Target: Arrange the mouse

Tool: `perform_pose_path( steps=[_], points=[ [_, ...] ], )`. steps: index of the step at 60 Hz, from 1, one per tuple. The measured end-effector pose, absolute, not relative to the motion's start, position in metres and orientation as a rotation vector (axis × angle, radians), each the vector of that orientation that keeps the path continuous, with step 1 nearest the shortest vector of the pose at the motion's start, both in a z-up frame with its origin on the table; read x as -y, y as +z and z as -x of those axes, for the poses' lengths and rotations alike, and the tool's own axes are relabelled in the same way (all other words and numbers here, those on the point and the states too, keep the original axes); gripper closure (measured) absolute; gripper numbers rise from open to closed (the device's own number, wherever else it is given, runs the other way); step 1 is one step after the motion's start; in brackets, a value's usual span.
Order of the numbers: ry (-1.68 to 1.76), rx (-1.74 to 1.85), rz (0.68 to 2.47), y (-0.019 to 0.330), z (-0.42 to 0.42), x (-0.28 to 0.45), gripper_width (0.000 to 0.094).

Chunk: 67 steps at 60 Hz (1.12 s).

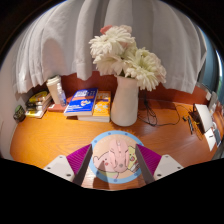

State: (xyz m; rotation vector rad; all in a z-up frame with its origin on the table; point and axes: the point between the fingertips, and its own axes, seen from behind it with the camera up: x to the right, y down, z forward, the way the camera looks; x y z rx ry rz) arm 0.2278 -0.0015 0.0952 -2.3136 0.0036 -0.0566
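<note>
The mouse (117, 160) seems a light and stiff thing with a smooth rounded plastic shell, so it can slip if the fingers take it high on the curve; the better place to hold is low on its two long sides, where the shell is more flat, and this is where the pads appear to sit now. It is probably not fragile, but a hard squeeze on the buttons is not wanted. Its look is unusual: the top carries a printed picture in pale pink and cream tones with a light blue border, like a cartoon drawing, and its outline is oval. The gripper (117, 166) is clenched on the mouse, with a purple pad pressing at each side and no gap visible. The mouse is between the fingers, at the near part of the wooden desk (60, 140), and it cannot be told if it is lifted or rests on the wood. Beyond it stands a white vase (124, 101) with white flowers (126, 55), to its left lie blue books (82, 102), and a white curtain (60, 40) hangs behind
</note>
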Motion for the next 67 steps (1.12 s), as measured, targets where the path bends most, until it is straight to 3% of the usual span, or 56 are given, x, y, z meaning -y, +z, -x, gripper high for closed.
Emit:
perform_pose_path(
  steps=[11,25,41,67],
  points=[
    [0.005,-0.046,2.233,0.162,-0.168,0.059,0.0071],
    [0.045,-0.018,2.186,0.198,-0.092,0.125,0.0073],
    [0.083,0.037,2.164,0.207,-0.03,0.177,0.0068],
    [0.061,0.082,2.167,0.214,0.0,0.203,0.0071]
  ],
)
